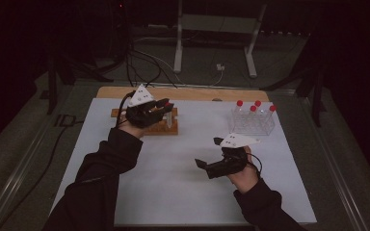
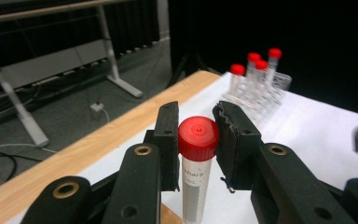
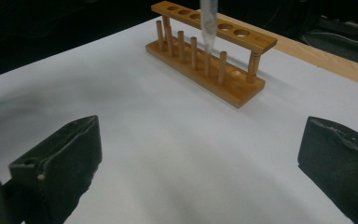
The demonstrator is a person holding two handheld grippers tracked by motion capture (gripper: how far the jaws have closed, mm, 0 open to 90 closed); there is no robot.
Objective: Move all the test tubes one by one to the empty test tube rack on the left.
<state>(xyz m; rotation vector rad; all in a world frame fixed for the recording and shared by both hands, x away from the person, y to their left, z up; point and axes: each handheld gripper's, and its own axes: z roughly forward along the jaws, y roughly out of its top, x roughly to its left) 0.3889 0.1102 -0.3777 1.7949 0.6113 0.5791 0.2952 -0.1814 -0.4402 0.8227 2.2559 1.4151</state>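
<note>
— High view: where do we have the tube?
— Our left gripper (image 1: pixel 163 107) holds it over the brown wooden rack (image 1: pixel 147 126) on the white bench (image 1: pixel 183 173).
— Left gripper view?
— Jaws clamped on the red-capped clear plastic tube (image 2: pixel 196 161).
— Right gripper view?
— Our right gripper (image 3: pixel 200 172) has its jaws wide apart, nothing between them.

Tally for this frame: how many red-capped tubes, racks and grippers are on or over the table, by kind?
Red-capped tubes: 5 (4 in the clear rack, 1 tube held in the left gripper)
Racks: 2 (clear rack, wooden rack)
Grippers: 2 (left gripper, right gripper)
Total: 9
</note>
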